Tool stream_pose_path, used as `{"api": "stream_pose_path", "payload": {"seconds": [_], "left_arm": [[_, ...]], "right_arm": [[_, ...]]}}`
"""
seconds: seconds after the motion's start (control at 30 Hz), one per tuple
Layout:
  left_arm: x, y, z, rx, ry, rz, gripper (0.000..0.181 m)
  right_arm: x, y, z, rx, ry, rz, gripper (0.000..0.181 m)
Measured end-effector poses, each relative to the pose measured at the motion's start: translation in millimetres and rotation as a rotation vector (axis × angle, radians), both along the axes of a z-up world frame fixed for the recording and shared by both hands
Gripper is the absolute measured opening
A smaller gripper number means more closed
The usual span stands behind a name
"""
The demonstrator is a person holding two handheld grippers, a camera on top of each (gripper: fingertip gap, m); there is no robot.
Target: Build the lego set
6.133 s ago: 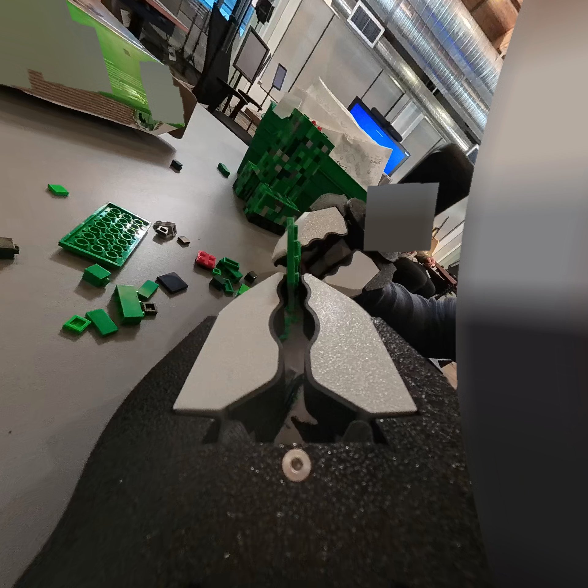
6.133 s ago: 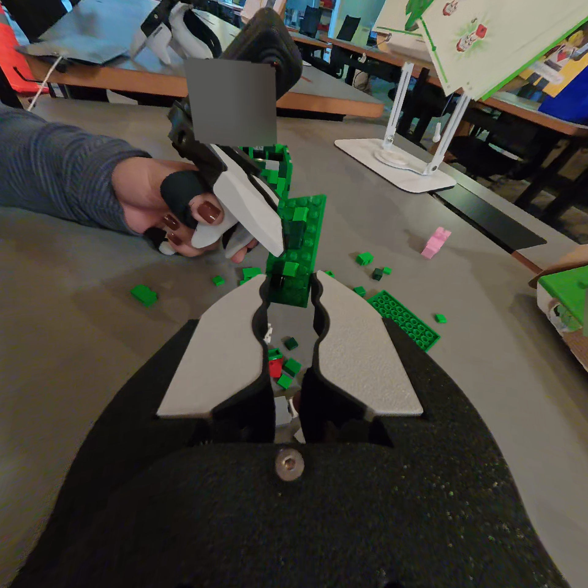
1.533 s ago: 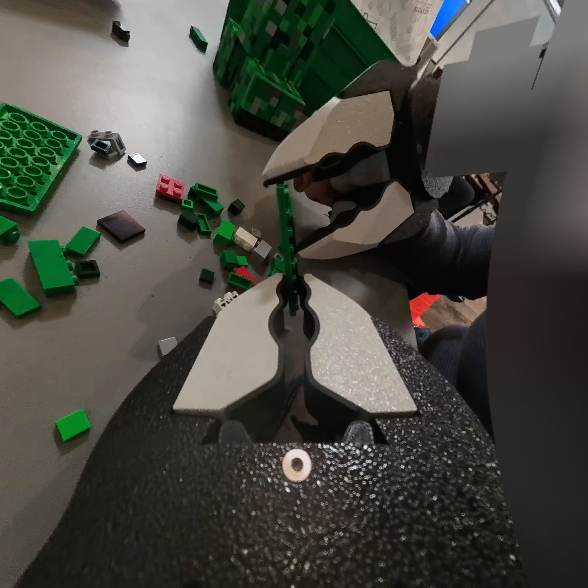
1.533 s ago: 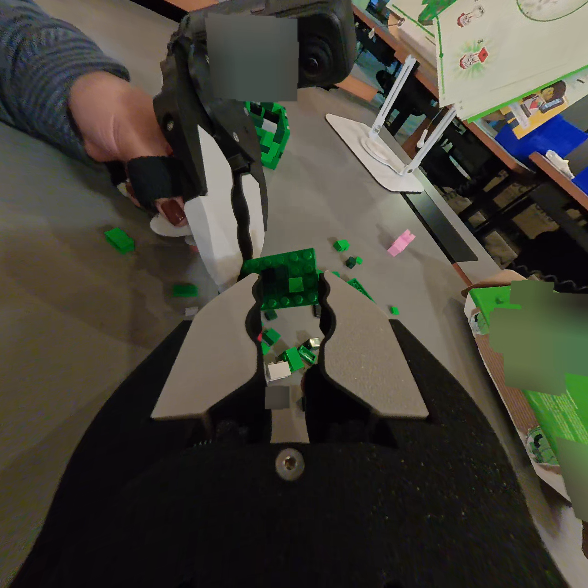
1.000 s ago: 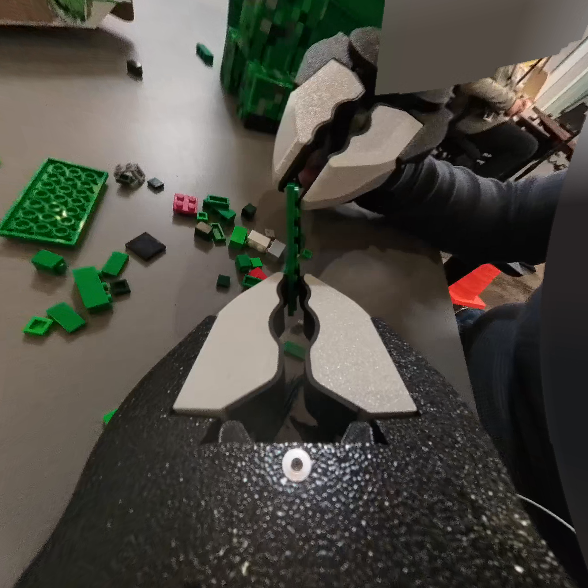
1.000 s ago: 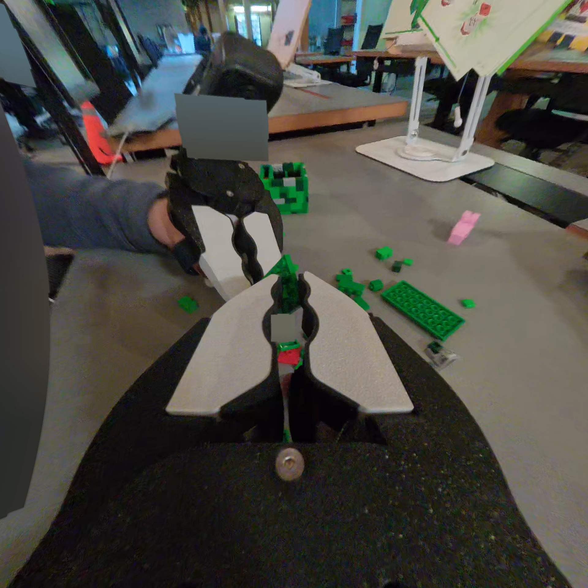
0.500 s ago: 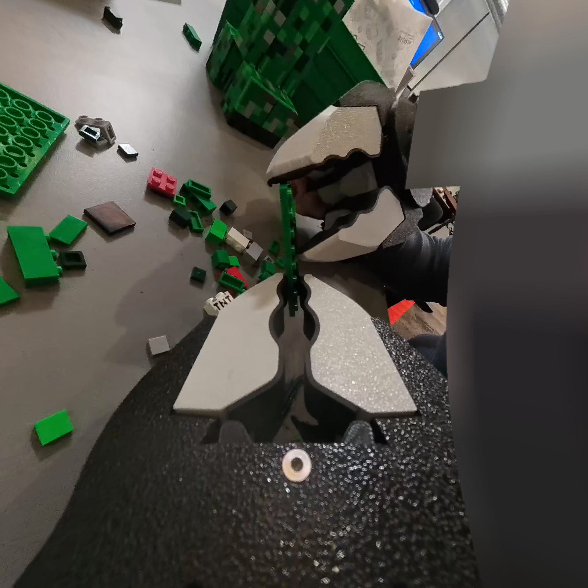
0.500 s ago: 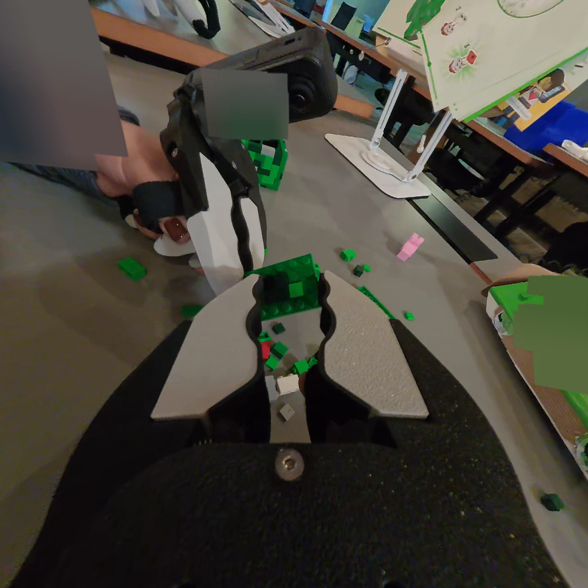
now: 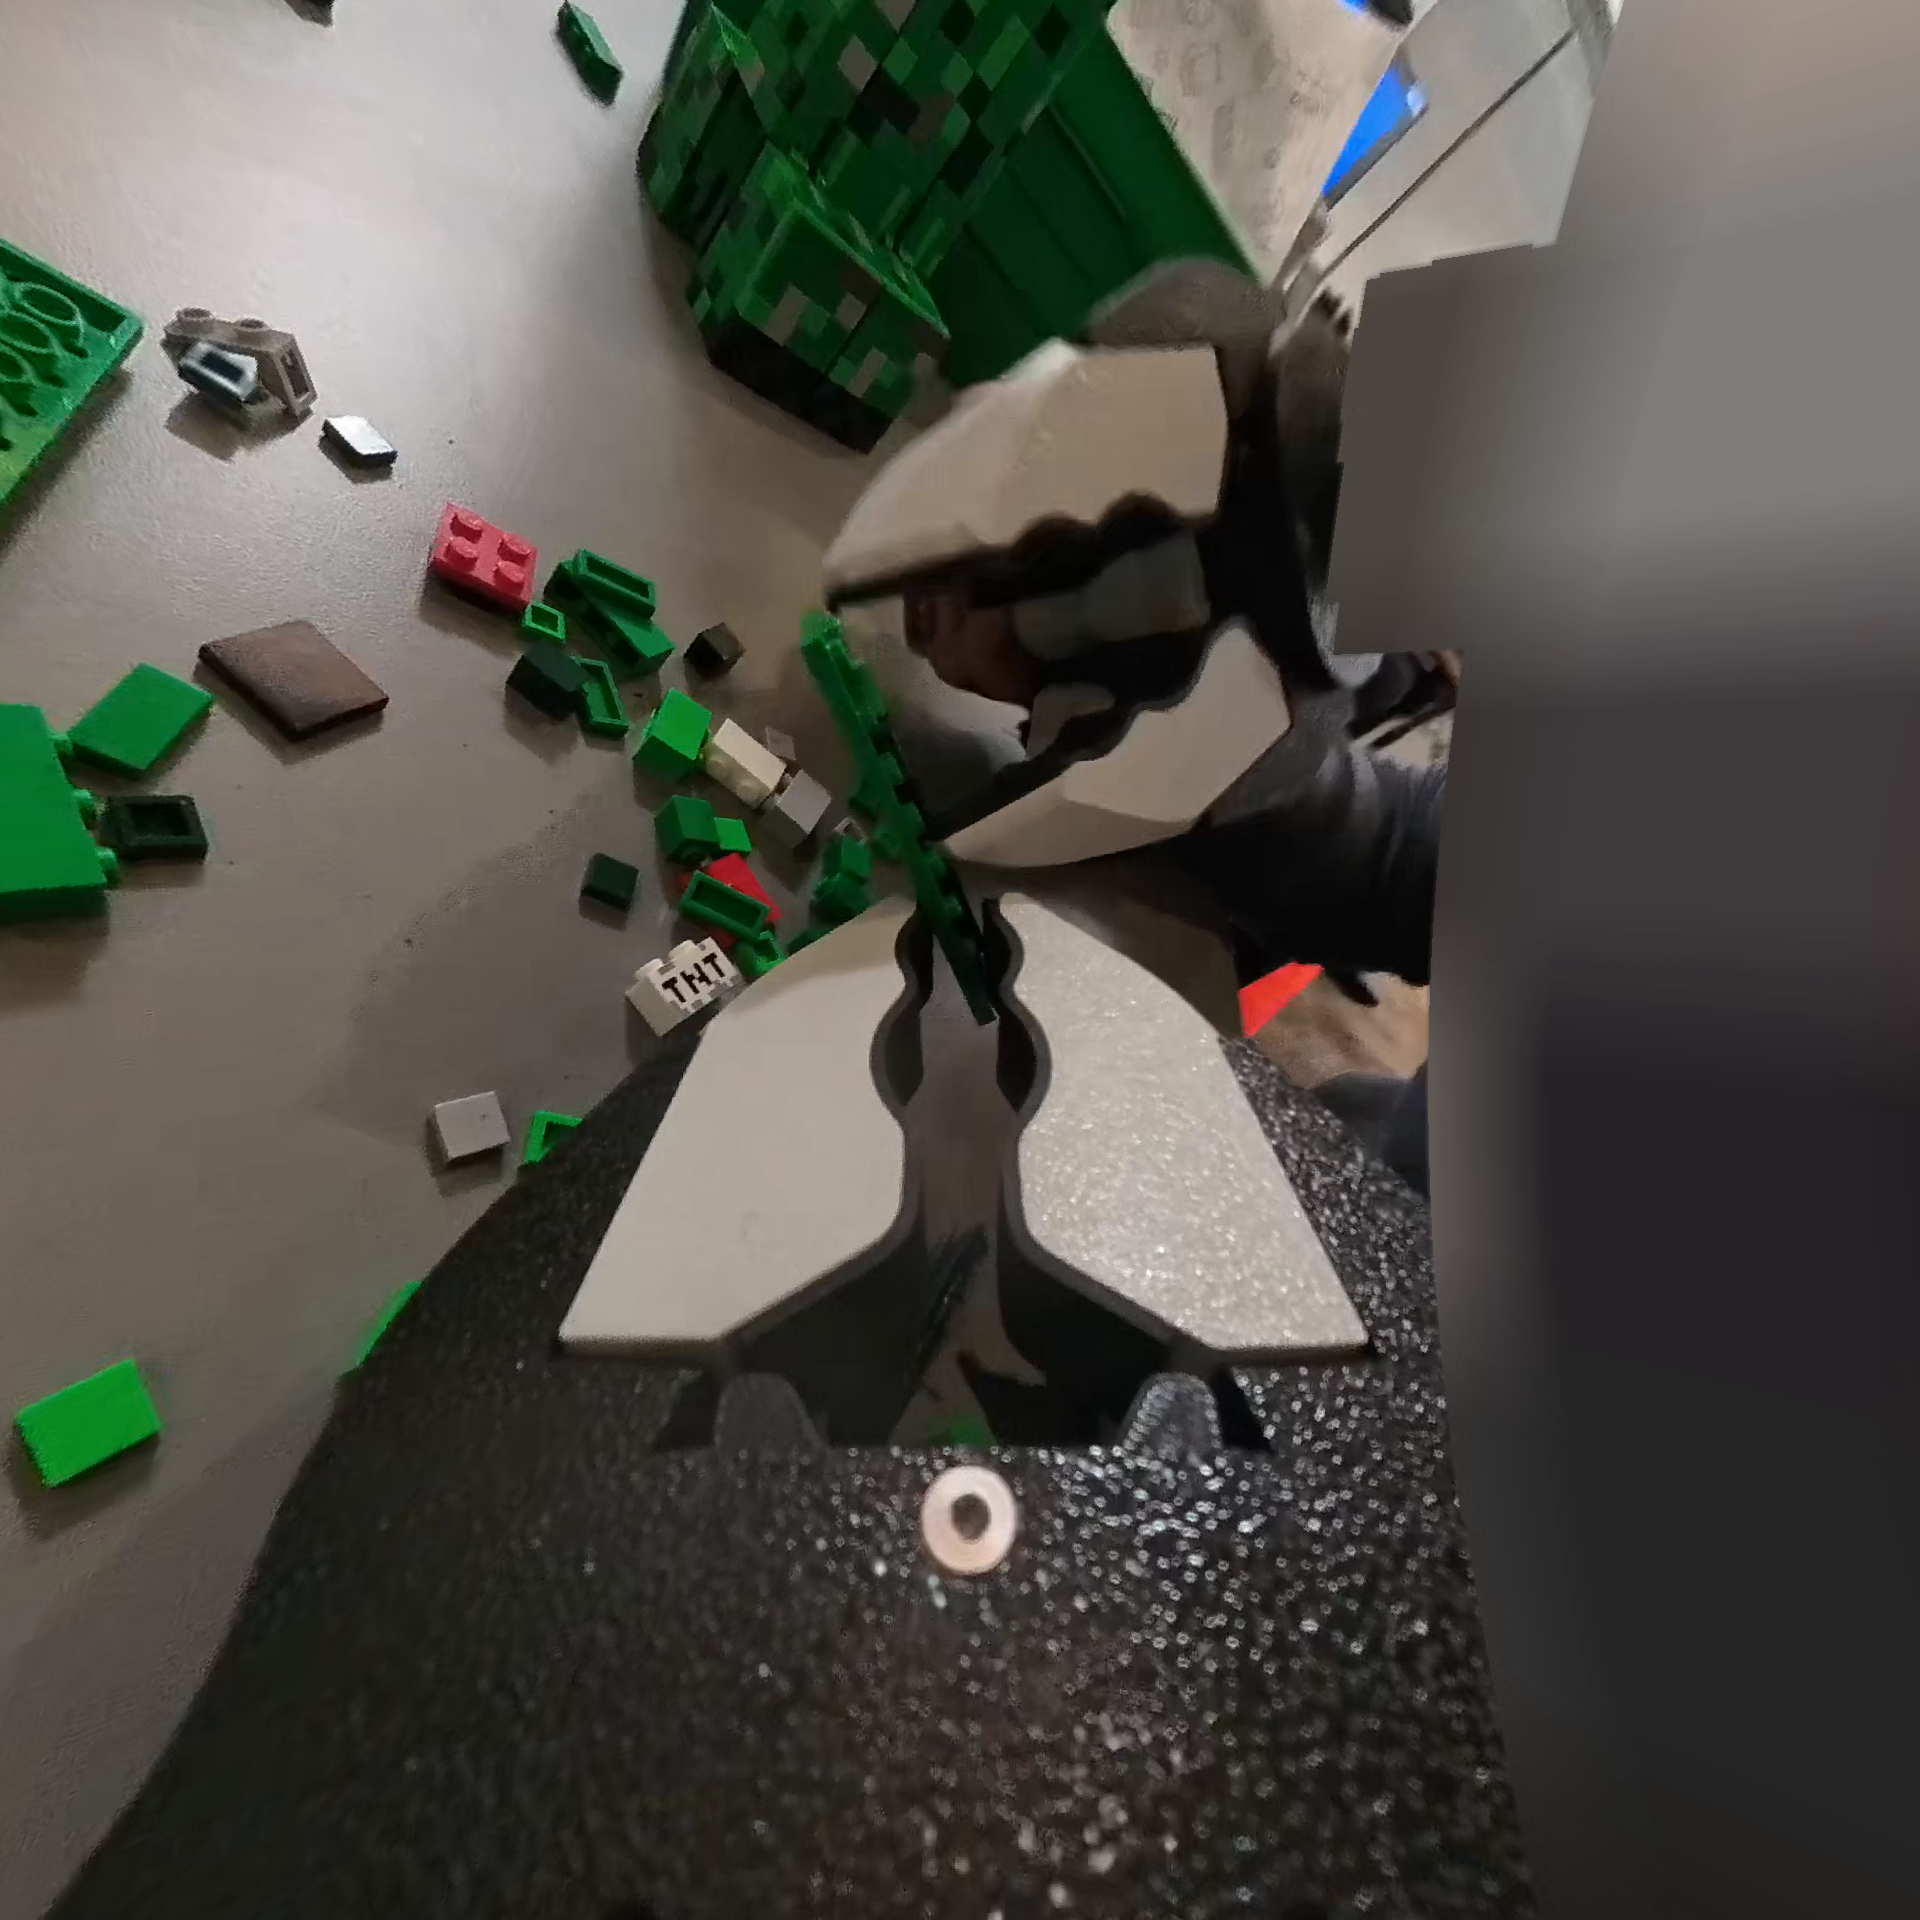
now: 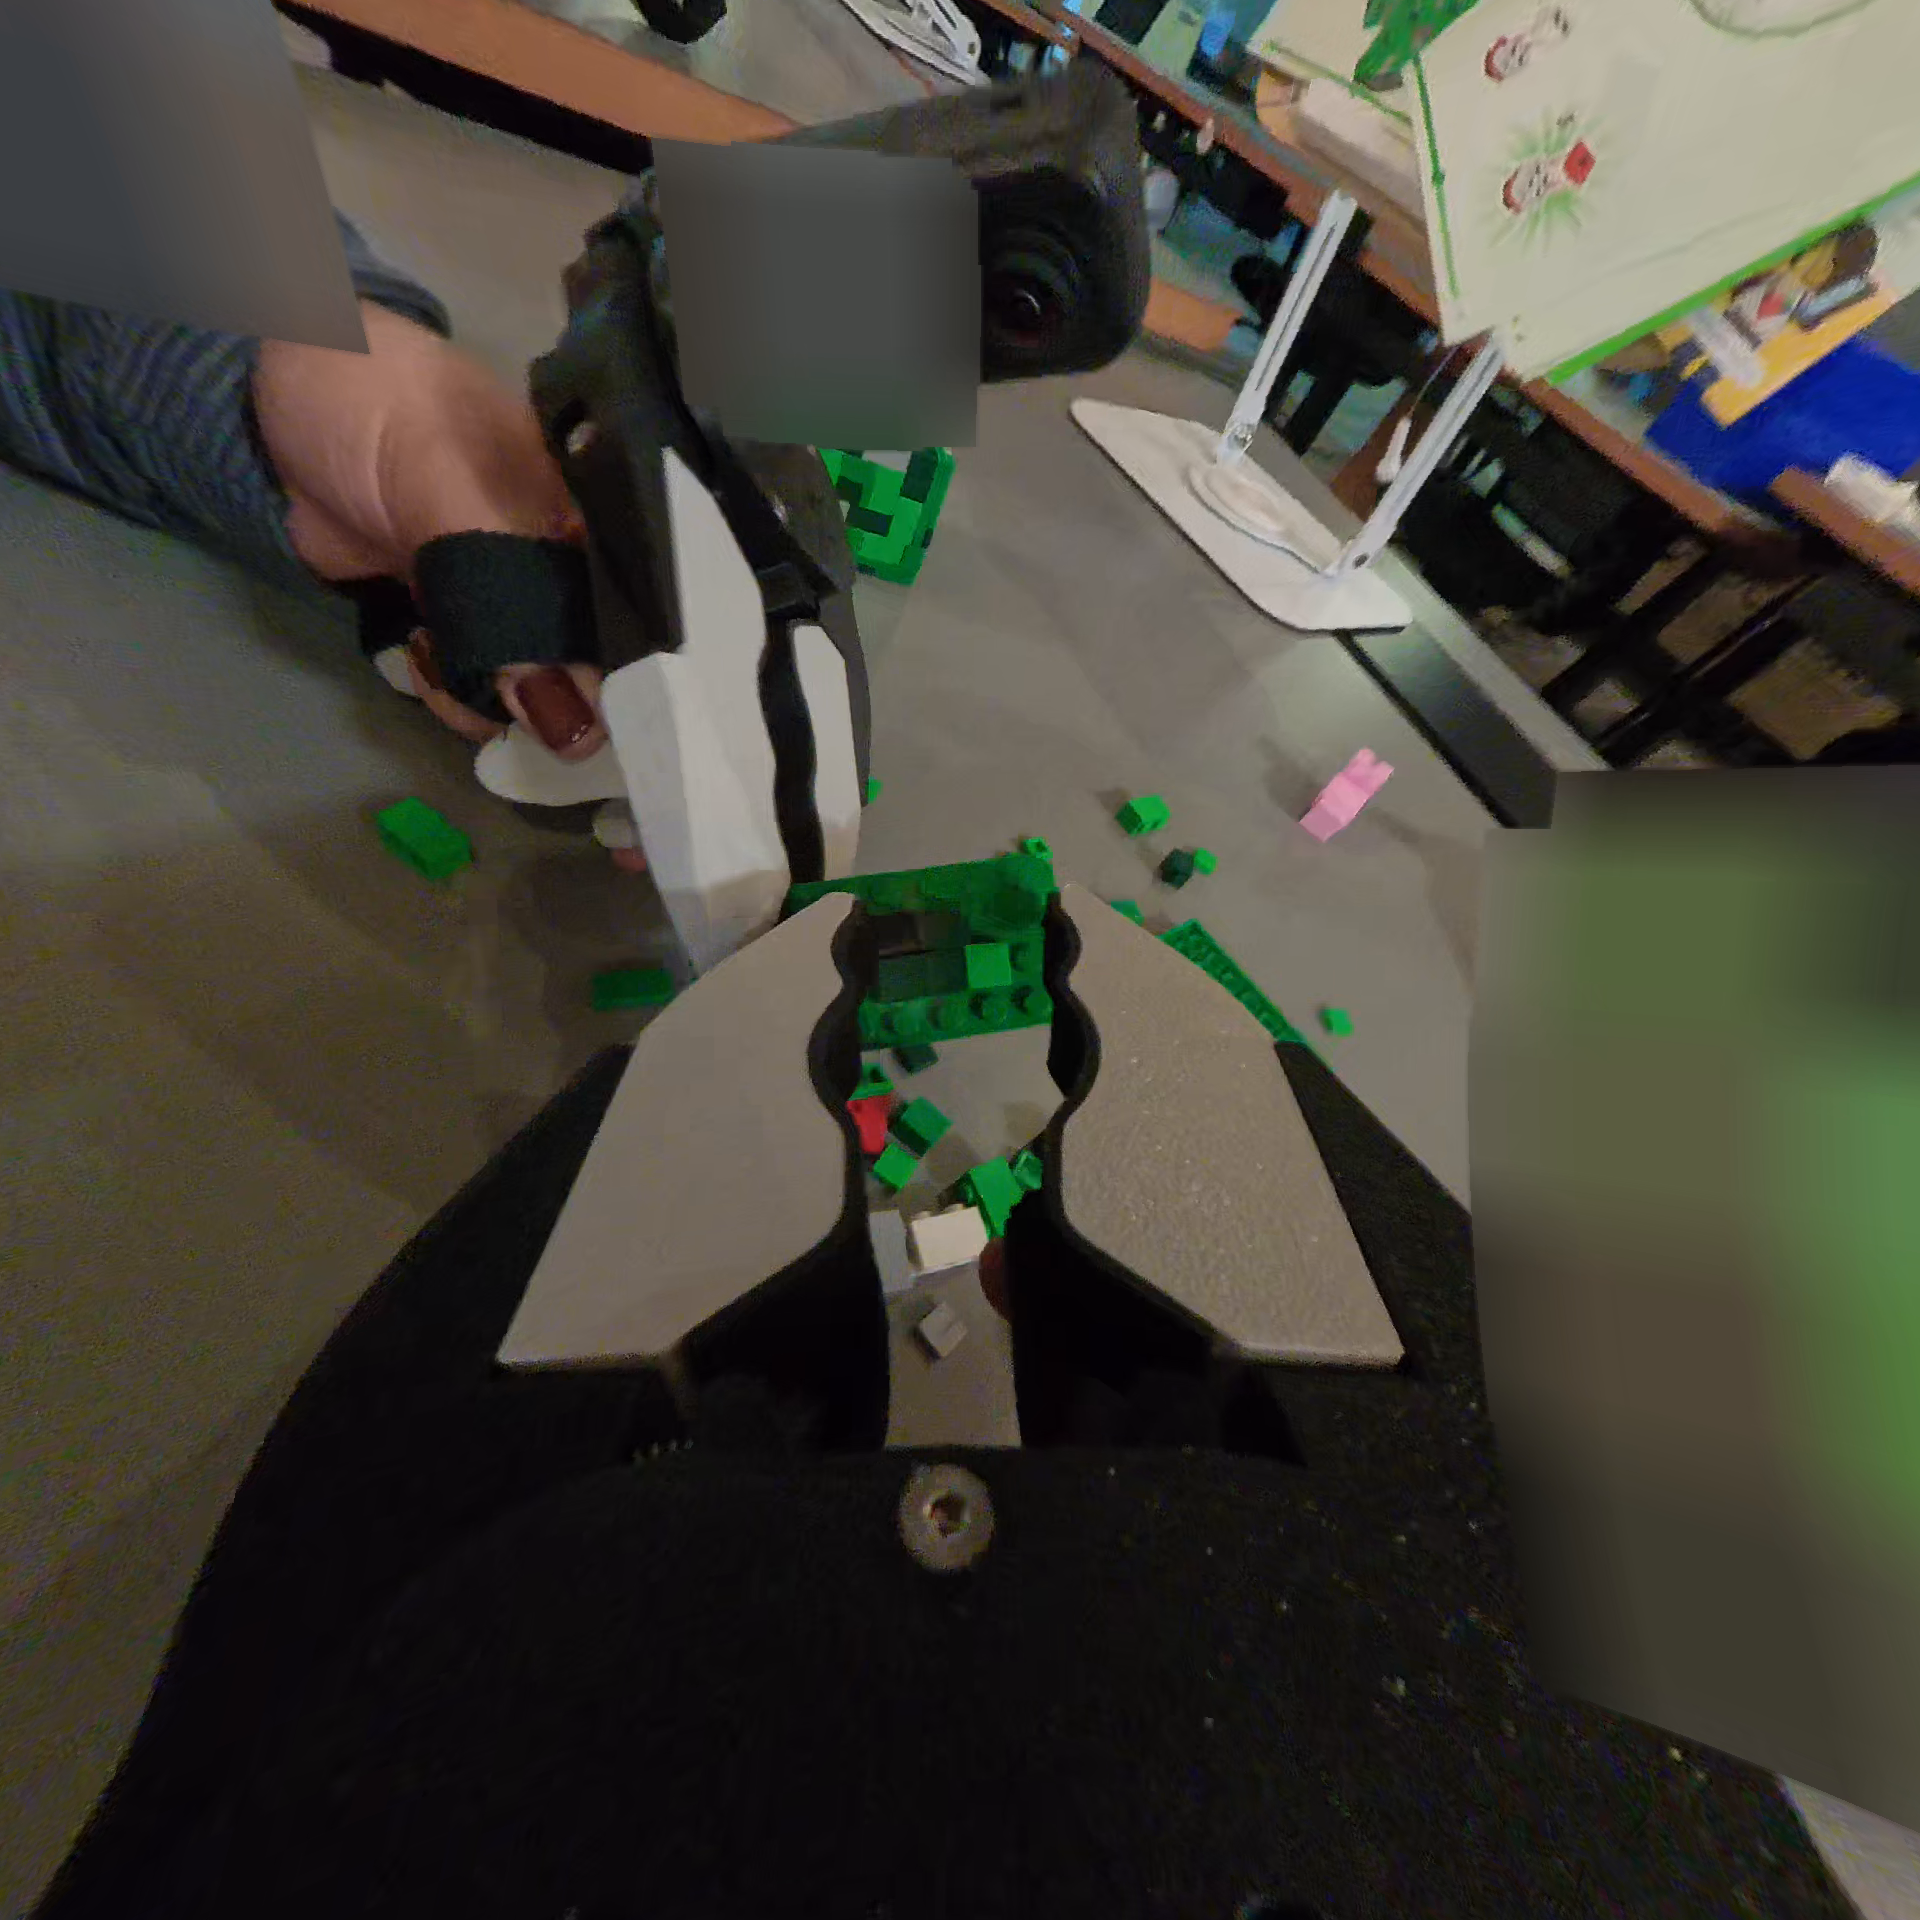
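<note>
Green plate [image 9: 899, 821], studded with small bricks, hangs above the tabletop [image 9: 312, 1039], pinched edge-on by the left hand-held gripper [image 9: 956, 935]. The right hand-held gripper [image 10: 951, 935] has its fingers spread either side of the plate's width; whether they touch it cannot be told. Below the plate lie loose bricks [image 9: 675, 717] and a red brick [image 9: 483, 542]; beyond it stands a green block model [image 9: 831, 208].

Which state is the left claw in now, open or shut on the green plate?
Shut on it. In the left wrist view the left claw pinches the green plate edge-on between its tips; the plate leans left, toward the right claw.
</note>
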State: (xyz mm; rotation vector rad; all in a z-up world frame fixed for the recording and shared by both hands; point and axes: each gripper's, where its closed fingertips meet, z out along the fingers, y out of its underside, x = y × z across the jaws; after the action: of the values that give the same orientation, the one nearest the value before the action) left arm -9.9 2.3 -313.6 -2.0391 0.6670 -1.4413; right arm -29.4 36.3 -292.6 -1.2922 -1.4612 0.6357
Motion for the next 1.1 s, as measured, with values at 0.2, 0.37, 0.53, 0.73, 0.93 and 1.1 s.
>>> {"api": "stream_pose_path", "payload": {"seconds": [0.2, 0.37, 0.53, 0.73, 0.93, 1.1], "left_arm": [[-2.2, 2.0, -12.3, 0.176, 0.193, 0.003, 0.009], [-3.6, 2.3, -15.2, 0.207, 0.236, -0.001, 0.008], [-7.0, 6.1, -4.1, 0.166, 0.123, 0.02, 0.007], [-8.5, 8.8, 4.2, 0.224, 0.097, 0.037, 0.008], [-8.1, 10.9, 14.2, 0.26, 0.044, 0.067, 0.006], [-13.0, 18.0, 10.6, 0.228, 0.041, 0.115, 0.006]], "right_arm": [[1.5, 0.8, -13.1, -0.249, -0.02, 0.02, 0.036], [1.5, 1.2, -13.4, -0.198, -0.044, 0.006, 0.034], [-2.2, 4.8, -0.8, -0.153, 0.031, -0.039, 0.034], [-3.1, 7.1, 7.7, -0.246, 0.128, -0.043, 0.033], [1.0, 9.5, 34.8, -0.423, 0.353, -0.01, 0.008], [1.3, 17.2, 30.6, -0.172, 0.267, -0.105, 0.021]]}}
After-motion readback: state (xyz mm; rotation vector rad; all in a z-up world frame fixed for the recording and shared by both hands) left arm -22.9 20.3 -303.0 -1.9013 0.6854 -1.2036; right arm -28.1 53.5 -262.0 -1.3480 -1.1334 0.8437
